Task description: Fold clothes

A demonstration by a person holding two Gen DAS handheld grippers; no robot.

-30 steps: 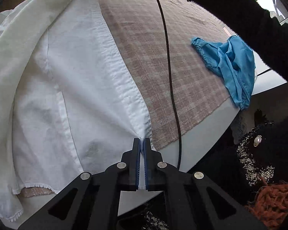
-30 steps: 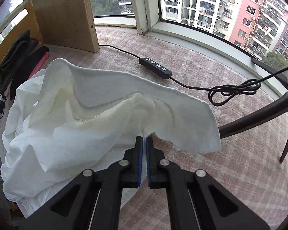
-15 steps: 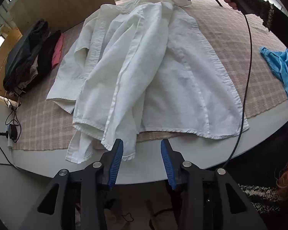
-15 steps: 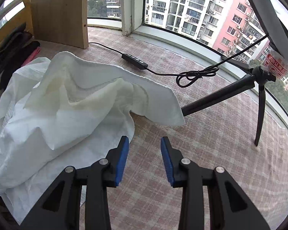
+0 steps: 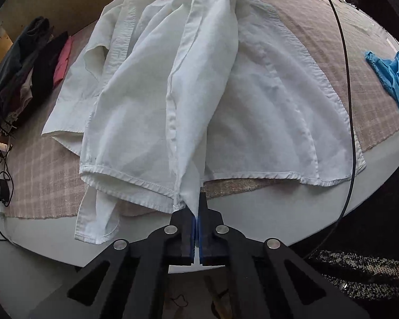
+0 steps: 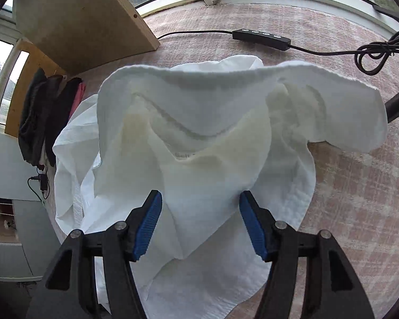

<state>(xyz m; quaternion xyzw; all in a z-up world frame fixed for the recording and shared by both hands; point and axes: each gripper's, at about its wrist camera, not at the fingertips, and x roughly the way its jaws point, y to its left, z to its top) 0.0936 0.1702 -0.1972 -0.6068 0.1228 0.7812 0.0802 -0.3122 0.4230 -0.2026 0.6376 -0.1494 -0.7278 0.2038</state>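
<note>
Our left gripper (image 5: pixel 197 222) pinches the rumpled white cotton shirt (image 5: pixel 266 111) at the table's near edge; our right gripper (image 6: pixel 200 224) gapes around its collar. A crumpled blue cloth (image 5: pixel 393 79) lies at the pink checked tablecloth's (image 5: pixel 329 37) right edge, dark folded clothes (image 5: pixel 21 69) at the left.

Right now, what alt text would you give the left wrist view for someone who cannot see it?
The black two-finger tool with blue pads, shut, pinches the hem of a white cotton button-up shirt spread on a pink checked tablecloth. A crumpled blue cloth lies right; dark folded clothes are piled left.
</note>
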